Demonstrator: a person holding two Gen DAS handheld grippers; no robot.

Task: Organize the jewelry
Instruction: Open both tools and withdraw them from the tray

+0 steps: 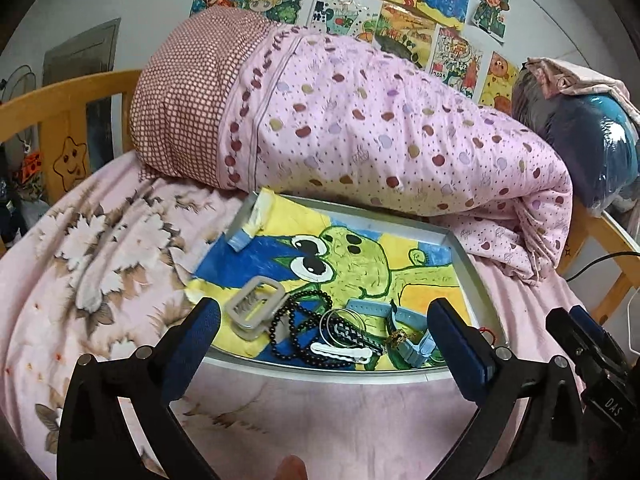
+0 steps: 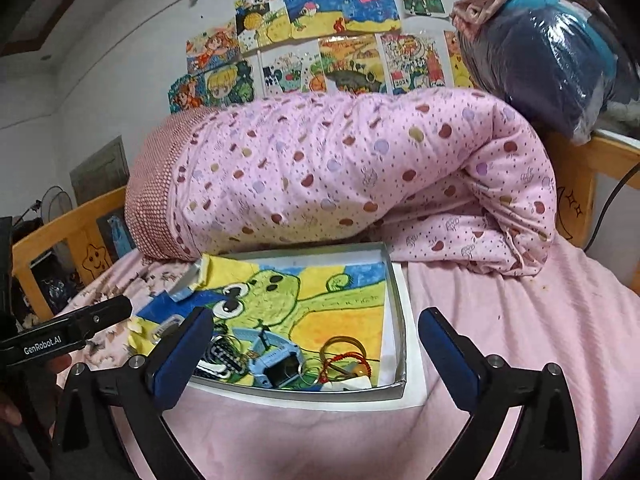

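A rolled pink quilt with coloured dots [image 1: 360, 120] is lying across the upper half of both views, on a pink floral bedsheet [image 1: 80, 240] that is filling the lower frame. Below the quilt, a shallow grey-rimmed tray lined with a green frog drawing [image 1: 460, 264] is sitting on the sheet at centre frame, and the jewelry is lying bunched along its near edge. In the left wrist view a black bead necklace [image 1: 288, 332] is curling at lower centre, touching a pale grey rectangular buckle [image 1: 256, 308] to its left and thin silver bangles [image 1: 344, 320] to its right; a light blue wristwatch [image 2: 280, 364] is lying at lower centre of the right wrist view, with a gold ring bangle [image 2: 344, 346] and a red cord bracelet [image 2: 348, 362] just to its right. The left gripper [image 1: 324, 344] and the right gripper [image 2: 316, 356] are both standing fully spread with nothing between their blue pads, poised near the tray's near rim. Likely hazards: the overlapping pieces may be tangled, so lifting one could be dragging others out; the soft bedding could be letting the tray tilt under a downward press; thin bangles may be slipping from the pads.
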